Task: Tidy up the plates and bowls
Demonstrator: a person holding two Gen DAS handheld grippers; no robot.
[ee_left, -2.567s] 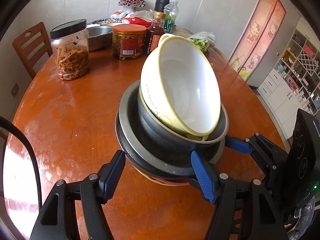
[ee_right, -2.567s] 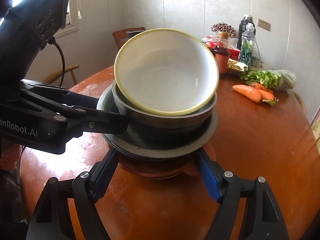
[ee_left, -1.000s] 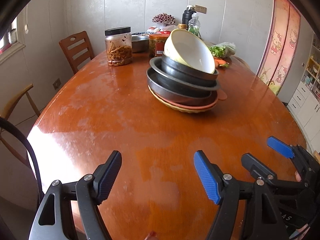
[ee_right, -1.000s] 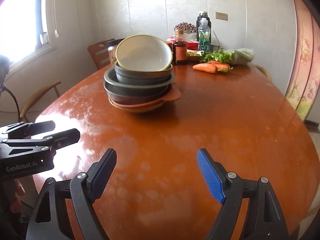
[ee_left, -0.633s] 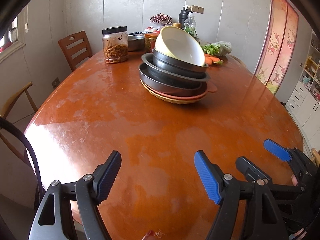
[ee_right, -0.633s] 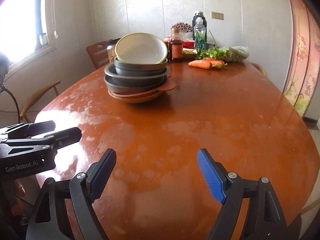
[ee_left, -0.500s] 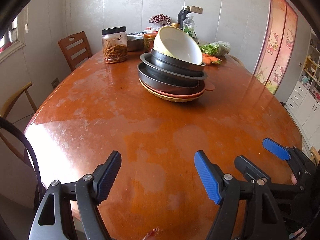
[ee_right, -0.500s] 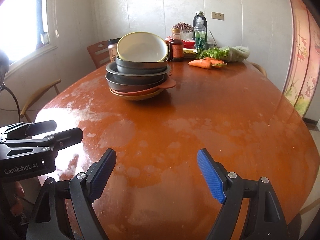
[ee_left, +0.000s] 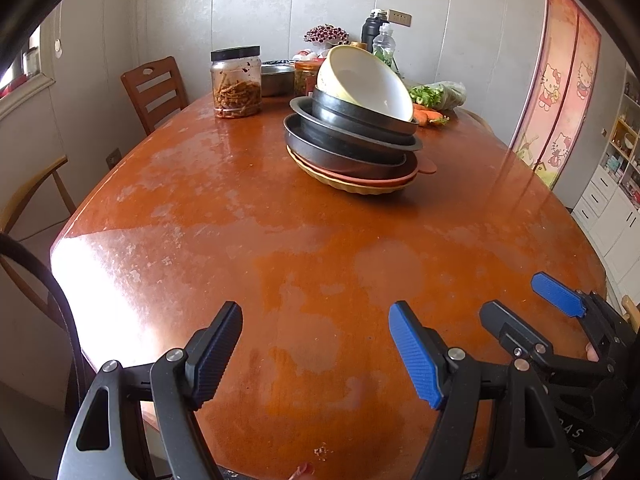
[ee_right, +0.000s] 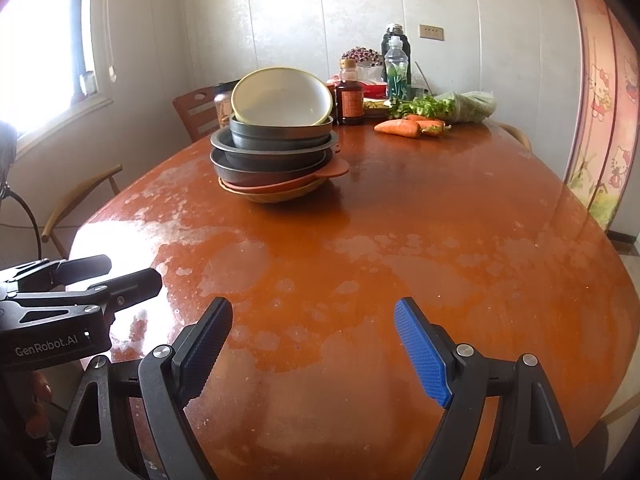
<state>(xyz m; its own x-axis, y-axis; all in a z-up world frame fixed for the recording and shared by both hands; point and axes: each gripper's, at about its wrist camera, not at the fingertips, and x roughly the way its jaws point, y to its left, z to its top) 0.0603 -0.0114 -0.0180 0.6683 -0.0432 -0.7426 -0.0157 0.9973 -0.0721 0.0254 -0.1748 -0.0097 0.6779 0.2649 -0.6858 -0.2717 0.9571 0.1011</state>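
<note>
Left gripper (ee_left: 314,346) and right gripper (ee_right: 312,346): jaws apart, empty, low over near table (ee_left: 280,240). Far off, stacked dishes (ee_left: 352,140), perhaps six.

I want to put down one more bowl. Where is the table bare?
The table is bare from the near edge up to the stack, and on its right side below the carrots. The far end, around the jar and bottles, is crowded.
</note>
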